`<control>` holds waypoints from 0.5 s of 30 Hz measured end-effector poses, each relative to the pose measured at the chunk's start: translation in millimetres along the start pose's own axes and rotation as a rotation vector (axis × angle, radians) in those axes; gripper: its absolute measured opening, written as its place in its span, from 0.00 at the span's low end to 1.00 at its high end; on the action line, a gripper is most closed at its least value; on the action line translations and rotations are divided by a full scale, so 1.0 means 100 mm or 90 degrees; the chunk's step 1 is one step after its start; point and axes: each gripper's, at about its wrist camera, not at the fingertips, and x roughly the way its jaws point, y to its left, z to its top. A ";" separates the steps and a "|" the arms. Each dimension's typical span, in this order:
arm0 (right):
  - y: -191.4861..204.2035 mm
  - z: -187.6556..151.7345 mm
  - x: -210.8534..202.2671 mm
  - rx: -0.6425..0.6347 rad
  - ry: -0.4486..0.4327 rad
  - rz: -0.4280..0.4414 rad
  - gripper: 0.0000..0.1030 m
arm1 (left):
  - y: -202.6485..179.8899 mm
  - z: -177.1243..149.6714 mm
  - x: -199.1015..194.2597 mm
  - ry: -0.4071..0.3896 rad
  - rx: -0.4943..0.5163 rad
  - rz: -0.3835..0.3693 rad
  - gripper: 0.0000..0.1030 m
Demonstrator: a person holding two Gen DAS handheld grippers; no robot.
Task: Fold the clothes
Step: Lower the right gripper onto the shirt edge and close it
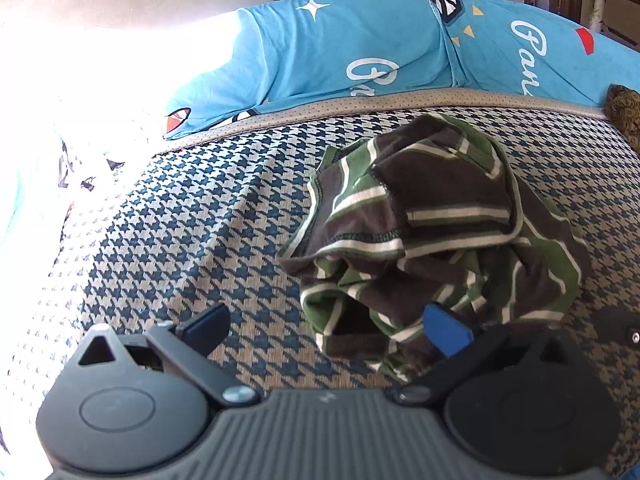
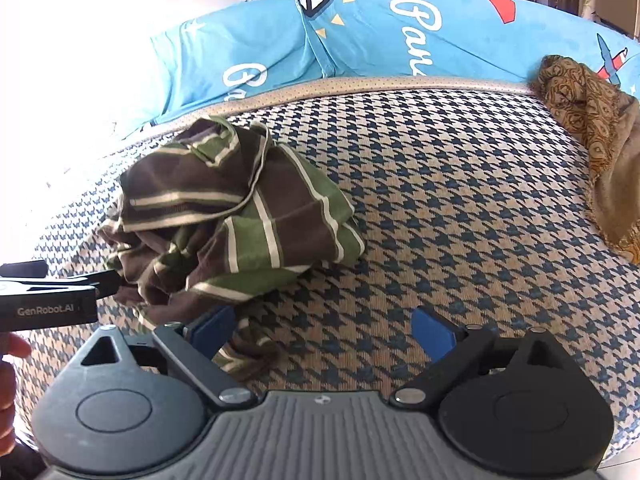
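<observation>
A crumpled striped shirt (image 1: 432,240) lies in a loose heap on a bed covered by a blue-and-cream houndstooth blanket (image 2: 460,200). The shirt has wide brown and green bands split by thin cream lines, and its stitched seams show, folded over one another. The left gripper (image 1: 326,330) has its jaws spread, one blue pad touching the heap's near edge. The right gripper (image 2: 324,334) also has its jaws spread, beside the shirt. A bright blue printed pillow (image 2: 360,40) lies behind.
</observation>
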 end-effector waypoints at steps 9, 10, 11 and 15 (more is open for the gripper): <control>-0.21 0.22 0.26 0.057 -0.041 0.051 0.49 | -0.13 -0.04 0.10 -0.007 -0.021 -0.005 1.00; -0.22 0.24 0.28 0.064 -0.048 0.058 0.49 | -0.13 -0.05 0.11 -0.004 -0.029 -0.006 1.00; -0.21 0.26 0.31 0.068 -0.052 0.065 0.49 | -0.08 -0.11 0.08 -0.005 -0.033 -0.001 1.00; -0.13 0.34 0.48 0.078 -0.053 0.089 0.50 | -0.01 -0.22 0.06 -0.009 -0.027 0.039 1.00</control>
